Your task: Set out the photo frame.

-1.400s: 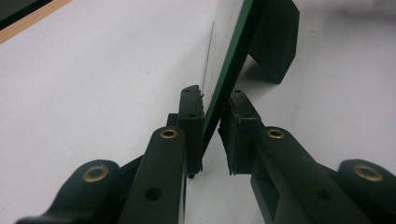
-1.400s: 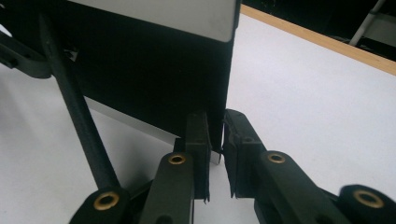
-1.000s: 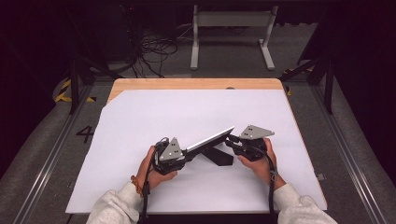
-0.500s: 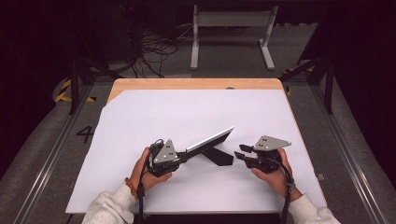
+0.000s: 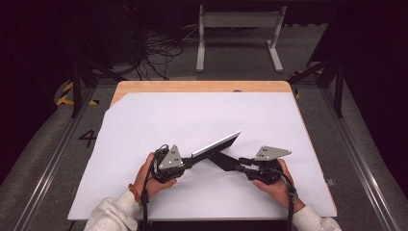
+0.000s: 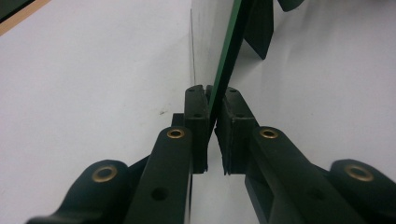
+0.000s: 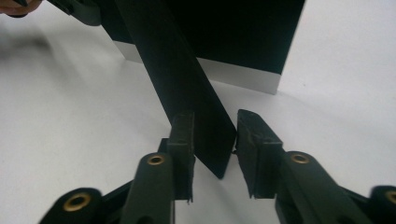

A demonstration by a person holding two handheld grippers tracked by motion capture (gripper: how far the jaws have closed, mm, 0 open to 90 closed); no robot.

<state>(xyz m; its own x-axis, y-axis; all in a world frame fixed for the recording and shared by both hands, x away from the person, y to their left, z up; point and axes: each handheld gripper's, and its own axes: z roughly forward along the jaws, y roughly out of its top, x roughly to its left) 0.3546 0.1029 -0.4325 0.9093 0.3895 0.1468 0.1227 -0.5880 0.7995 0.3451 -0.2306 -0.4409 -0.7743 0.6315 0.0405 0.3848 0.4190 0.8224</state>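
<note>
left gripper view: left claw point(image 6: 213, 116) clamped on upright green board point(image 6: 229, 56). right claw point(image 7: 214, 140) parted, closing lately, black strip point(image 7: 187, 88) loose between its pads, over white sheet point(image 5: 144, 125).

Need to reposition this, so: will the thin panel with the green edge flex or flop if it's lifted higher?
Probably stiff: the panel juts out straight from its one held end, with no visible sag. Likely light, since it looks very thin edge-on. It may twist or pivot, because the black strip attached to it rests on the white sheet.
</note>
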